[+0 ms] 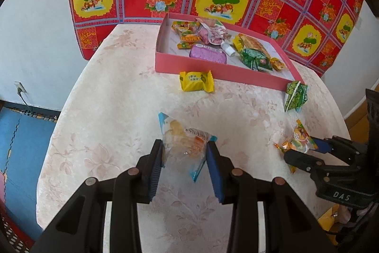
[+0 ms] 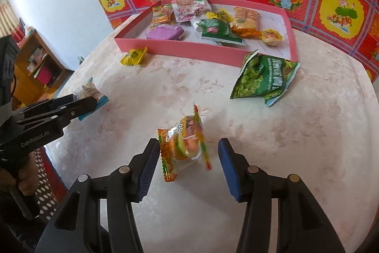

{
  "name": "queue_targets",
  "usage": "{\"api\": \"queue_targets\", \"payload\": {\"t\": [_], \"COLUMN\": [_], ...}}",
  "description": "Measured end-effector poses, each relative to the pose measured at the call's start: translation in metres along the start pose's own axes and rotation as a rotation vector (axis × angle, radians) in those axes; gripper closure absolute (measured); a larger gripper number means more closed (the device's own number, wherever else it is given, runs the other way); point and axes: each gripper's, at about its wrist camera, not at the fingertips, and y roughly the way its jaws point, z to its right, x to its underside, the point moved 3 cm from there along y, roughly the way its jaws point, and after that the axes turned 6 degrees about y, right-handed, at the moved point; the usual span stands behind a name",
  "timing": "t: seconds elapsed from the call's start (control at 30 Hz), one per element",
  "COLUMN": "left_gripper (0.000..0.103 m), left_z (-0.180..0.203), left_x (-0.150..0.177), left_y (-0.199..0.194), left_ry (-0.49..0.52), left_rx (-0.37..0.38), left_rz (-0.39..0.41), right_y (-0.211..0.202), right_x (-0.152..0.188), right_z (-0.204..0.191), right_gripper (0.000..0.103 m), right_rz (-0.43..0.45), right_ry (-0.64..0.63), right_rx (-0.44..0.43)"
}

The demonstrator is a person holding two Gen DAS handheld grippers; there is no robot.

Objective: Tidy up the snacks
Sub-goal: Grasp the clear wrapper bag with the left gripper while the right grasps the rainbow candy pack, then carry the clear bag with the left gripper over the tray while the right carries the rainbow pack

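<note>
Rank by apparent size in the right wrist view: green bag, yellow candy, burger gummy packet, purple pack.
1. Green bag.
2. Burger gummy packet, though it sits nearest the camera, so unsure.
3. Purple pack.
4. Yellow candy.

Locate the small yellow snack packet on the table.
In the left wrist view, the yellow snack packet lies on the tablecloth just outside the pink box, against its near wall toward the left end.
</note>
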Motion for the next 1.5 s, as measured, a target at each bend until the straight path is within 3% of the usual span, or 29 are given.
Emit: {"api": "queue_targets", "payload": {"t": [0.27, 0.57, 1.0, 1.5], "left_gripper": [0.065, 0.065, 0.065, 0.065], "left_z": [-0.002, -0.002, -0.001, 0.009], "left_x": [0.001, 0.001, -0.006, -0.043], "left_y": [0.001, 0.001, -0.008, -0.022], "left_ry": [-0.008, -0.005, 0.001, 0.031], "left_rx": [0.004, 0.004, -0.01, -0.009], "left_rz": [-0.003, -0.001, 0.027, 0.082], "right_y": [0.0, -0.003, -0.026, -0.066], "right_x": [0.001, 0.002, -0.01, -0.048], "right_z": [-0.002, 0.004, 0.034, 0.046], "right_gripper": [0.051, 0.079, 0.081, 0.081], "right_rz": [0.008, 0.019, 0.093, 0.192], "right_ry": [-0.004, 0.028, 0.09, 0.055], "right_rx": [0.01, -0.022, 0.022, 0.068]}}
